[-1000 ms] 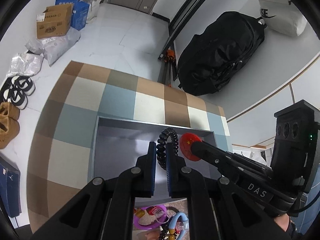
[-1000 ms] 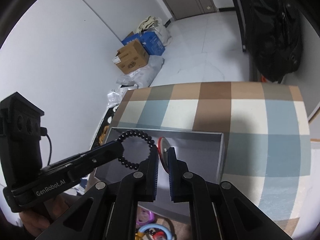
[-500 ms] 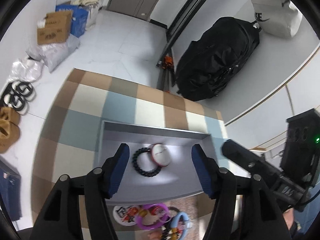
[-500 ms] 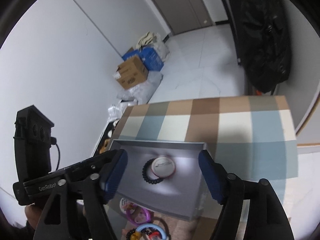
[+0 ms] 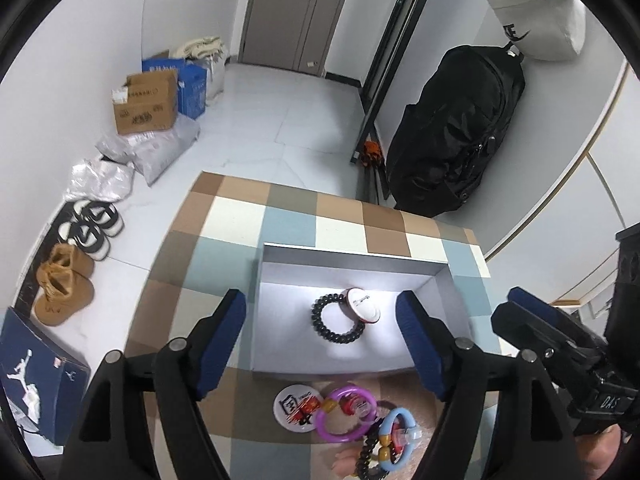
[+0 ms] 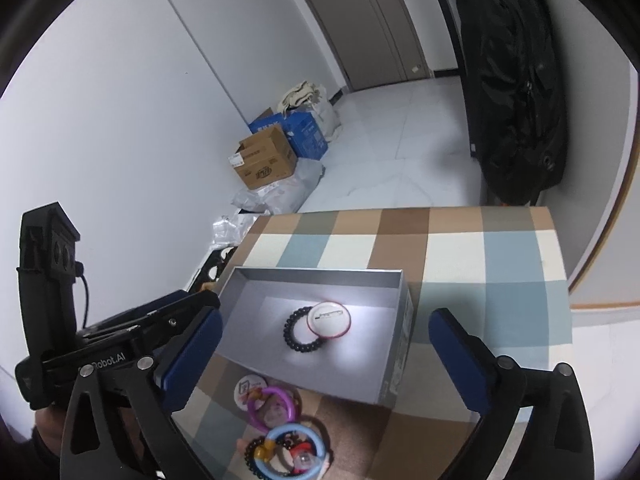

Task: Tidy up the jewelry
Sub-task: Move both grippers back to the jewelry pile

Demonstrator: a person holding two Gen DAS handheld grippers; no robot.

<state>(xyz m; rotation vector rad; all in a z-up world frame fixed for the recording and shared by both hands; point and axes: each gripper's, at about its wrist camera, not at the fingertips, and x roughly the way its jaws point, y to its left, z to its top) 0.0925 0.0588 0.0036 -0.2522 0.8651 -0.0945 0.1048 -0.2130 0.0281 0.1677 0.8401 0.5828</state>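
Observation:
A grey open box (image 5: pixel 352 250) sits on the checkered table. On its floor lie a black bead bracelet (image 5: pixel 320 324) and a round white badge with a red rim (image 5: pixel 363 306), which overlaps the bracelet's edge. My left gripper (image 5: pixel 320 300) hovers above the box's near side, its jaws opening with nothing between them. In the right wrist view the box (image 6: pixel 320 274), the bracelet (image 6: pixel 290 334) and the badge (image 6: pixel 328 320) show again. My right gripper (image 6: pixel 324 316) is also opening and empty. Each gripper shows at the edge of the other's view.
In front of the box lies a loose pile: a white badge (image 5: pixel 298 404), a purple ring (image 5: pixel 346 410), a blue ring (image 5: pixel 396 434) and dark beads. On the floor beyond the table are shoes (image 5: pixel 64 284), cardboard boxes (image 5: pixel 146 102) and a black backpack (image 5: pixel 460 132).
Both grippers went from shut to open. The left let go of the bracelet and the right let go of the badge, and both now lie in the box. Both grippers drew back and up.

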